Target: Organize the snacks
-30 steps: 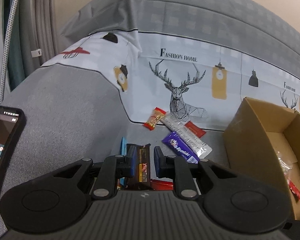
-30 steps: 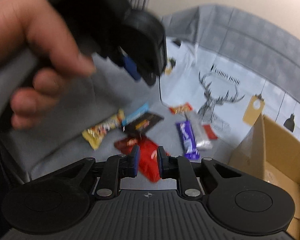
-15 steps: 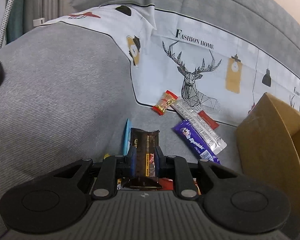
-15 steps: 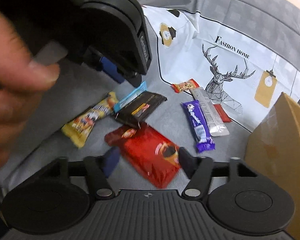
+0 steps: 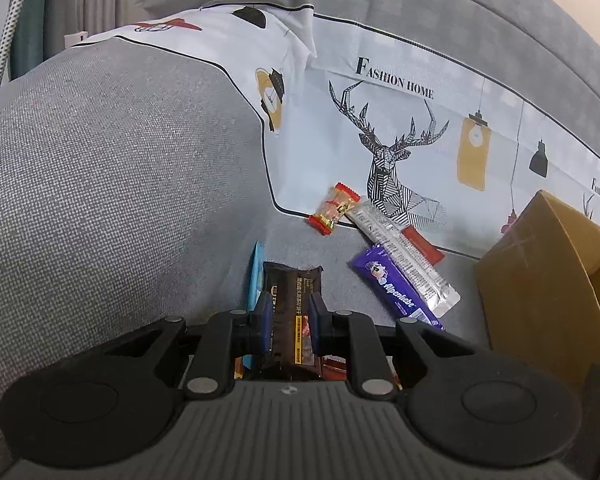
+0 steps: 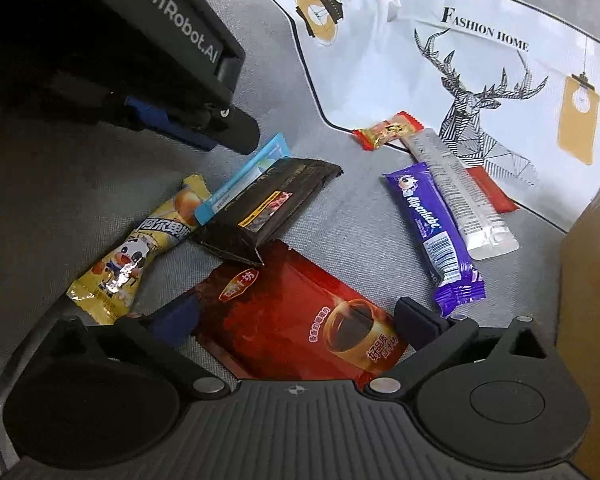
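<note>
Now the right gripper (image 6: 296,320) has spread wide, one finger on each side of the red coffee packet (image 6: 300,320). Left gripper (image 5: 288,320) squeezes the dark brown snack bar (image 5: 294,304) between its fingers.

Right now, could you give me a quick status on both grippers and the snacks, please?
Left gripper straddling dark packet, contact unclear. Right gripper open over red coffee sachet. Cardboard box at right, nothing blocking.

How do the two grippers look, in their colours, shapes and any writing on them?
Both are matte black plastic. The left gripper and right gripper have two round discs, silver rivets, a ribbed grey base and dark blue finger pads. Seen from the right wrist, the left gripper's body reads "GenRobot.AI" in white. No cables show.
</note>
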The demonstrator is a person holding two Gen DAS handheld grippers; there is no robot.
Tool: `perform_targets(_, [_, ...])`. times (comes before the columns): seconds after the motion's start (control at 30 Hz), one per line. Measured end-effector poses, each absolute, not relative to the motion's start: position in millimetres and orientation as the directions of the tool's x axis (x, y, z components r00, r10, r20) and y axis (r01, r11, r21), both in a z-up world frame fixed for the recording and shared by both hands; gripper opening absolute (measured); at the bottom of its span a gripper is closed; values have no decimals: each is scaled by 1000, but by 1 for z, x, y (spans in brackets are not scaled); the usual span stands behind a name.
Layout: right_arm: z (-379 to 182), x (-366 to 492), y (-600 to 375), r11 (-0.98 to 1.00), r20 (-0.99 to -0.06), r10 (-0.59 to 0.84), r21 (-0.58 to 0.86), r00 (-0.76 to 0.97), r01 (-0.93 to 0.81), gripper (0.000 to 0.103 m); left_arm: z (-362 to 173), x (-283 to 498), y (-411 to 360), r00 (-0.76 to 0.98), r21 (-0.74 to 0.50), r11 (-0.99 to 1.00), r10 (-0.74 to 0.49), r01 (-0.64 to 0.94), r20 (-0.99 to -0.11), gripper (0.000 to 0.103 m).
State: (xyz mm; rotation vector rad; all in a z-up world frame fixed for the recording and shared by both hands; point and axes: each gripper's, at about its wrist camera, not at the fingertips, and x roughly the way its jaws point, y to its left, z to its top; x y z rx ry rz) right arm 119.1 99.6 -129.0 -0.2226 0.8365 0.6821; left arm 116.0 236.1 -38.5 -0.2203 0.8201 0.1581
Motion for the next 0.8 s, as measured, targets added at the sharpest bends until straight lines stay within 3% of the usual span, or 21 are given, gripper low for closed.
perform_targets(0.1, [-129,115,97,766,-740,477,85,474,-637,98,-38,116,236,674,-135,965,55,-226,-737,20])
perform_targets(0.2, [-122,103,96,750,-723,484,52,493,-660,84,-37,115,236,673,-136,964,54,-227,-738,20])
perform_targets(0.27, [-118,93,96,729,-705,499,27,504,-684,66,-37,113,236,671,-134,964,56,-228,-740,20])
perform_targets(0.33, [-113,84,96,706,-694,511,2,508,-708,26,-37,112,235,667,-130,965,57,-227,-743,20])
perform_targets(0.4, [-110,77,94,695,-694,516,-4,502,-719,6,-37,109,234,664,-125,966,58,-226,-746,20])
perform_targets(0.43, [-110,75,92,695,-699,516,5,494,-719,4,-37,107,234,664,-125,966,58,-225,-746,20])
perform_targets(0.57, [-104,69,86,693,-722,523,50,454,-719,3,-33,98,235,672,-141,964,50,-227,-738,20])
perform_targets(0.6, [-102,67,85,709,-712,509,27,483,-705,9,-32,96,235,674,-146,963,47,-228,-737,20])
perform_targets(0.63, [-102,65,83,724,-705,494,10,509,-690,32,-31,95,236,675,-151,962,45,-228,-736,20])
perform_targets(0.67, [-101,66,82,742,-698,480,1,531,-670,47,-31,94,236,676,-152,962,43,-228,-736,20])
perform_targets(0.7, [-102,68,80,757,-691,473,2,546,-654,77,-31,94,236,675,-152,962,42,-226,-736,20])
perform_targets(0.73, [-103,70,78,771,-688,468,11,554,-637,91,-31,94,236,673,-149,963,41,-222,-738,21])
perform_targets(0.8, [-110,81,77,787,-705,456,34,543,-617,91,-32,95,235,669,-142,965,42,-219,-742,21])
